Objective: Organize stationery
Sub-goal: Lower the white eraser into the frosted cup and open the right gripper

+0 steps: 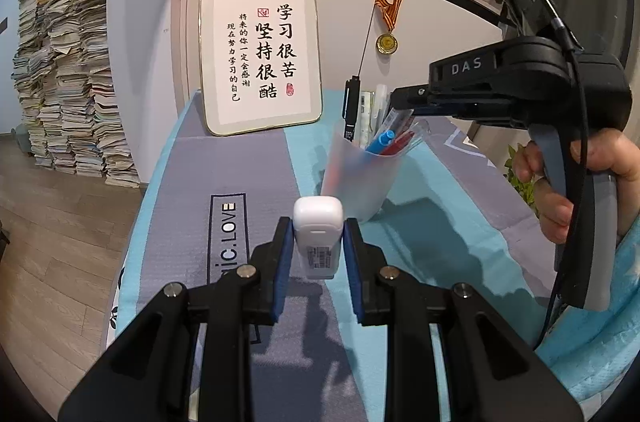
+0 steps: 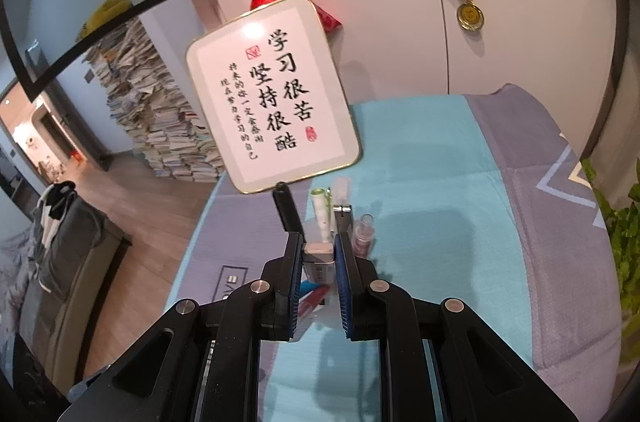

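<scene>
My left gripper point(image 1: 318, 242) is shut on a white rounded case with a label point(image 1: 318, 218), held above the blue and grey tablecloth point(image 1: 240, 158). Just beyond it stands a frosted cup point(image 1: 360, 178) holding several pens point(image 1: 386, 138). The right gripper point(image 1: 402, 104), held by a hand point(image 1: 552, 190), hangs over the cup's mouth. In the right wrist view the right gripper point(image 2: 319, 262) is shut on a small grey block with a printed label point(image 2: 318, 260). Under it are the pens point(image 2: 322, 214) standing in the cup, among them a black marker point(image 2: 286, 210).
A framed calligraphy board point(image 1: 260, 58) leans on the wall behind the cup, with a medal point(image 1: 387, 43) hanging beside it. Tall stacks of books point(image 1: 68, 82) stand on the floor left of the table. A green plant point(image 2: 624, 234) is at the right edge.
</scene>
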Available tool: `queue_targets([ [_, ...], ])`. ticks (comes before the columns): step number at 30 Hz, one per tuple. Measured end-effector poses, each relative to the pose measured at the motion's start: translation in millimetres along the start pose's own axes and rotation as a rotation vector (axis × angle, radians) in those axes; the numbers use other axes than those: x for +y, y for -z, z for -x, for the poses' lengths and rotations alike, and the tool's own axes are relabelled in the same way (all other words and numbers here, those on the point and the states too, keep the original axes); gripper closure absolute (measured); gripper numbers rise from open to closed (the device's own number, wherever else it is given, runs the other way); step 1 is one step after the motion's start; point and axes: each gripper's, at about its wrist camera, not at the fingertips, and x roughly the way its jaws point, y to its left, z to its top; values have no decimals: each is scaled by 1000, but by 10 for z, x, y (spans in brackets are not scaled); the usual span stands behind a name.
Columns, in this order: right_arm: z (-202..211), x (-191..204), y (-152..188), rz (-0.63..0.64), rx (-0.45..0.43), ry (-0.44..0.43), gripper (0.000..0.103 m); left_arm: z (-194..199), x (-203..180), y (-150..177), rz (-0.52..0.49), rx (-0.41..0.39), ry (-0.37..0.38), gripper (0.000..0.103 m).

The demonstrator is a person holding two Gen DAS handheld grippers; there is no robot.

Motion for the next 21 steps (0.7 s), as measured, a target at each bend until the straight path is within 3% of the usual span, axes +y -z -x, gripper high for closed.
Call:
queue_targets([
  [13,-110,8,28,-3,45,13,86,-15,-5,-14,-7,7,-1,80],
  [21,17,72,34,36,6,-17,86,-1,-23,-20,-10,8,-4,80],
])
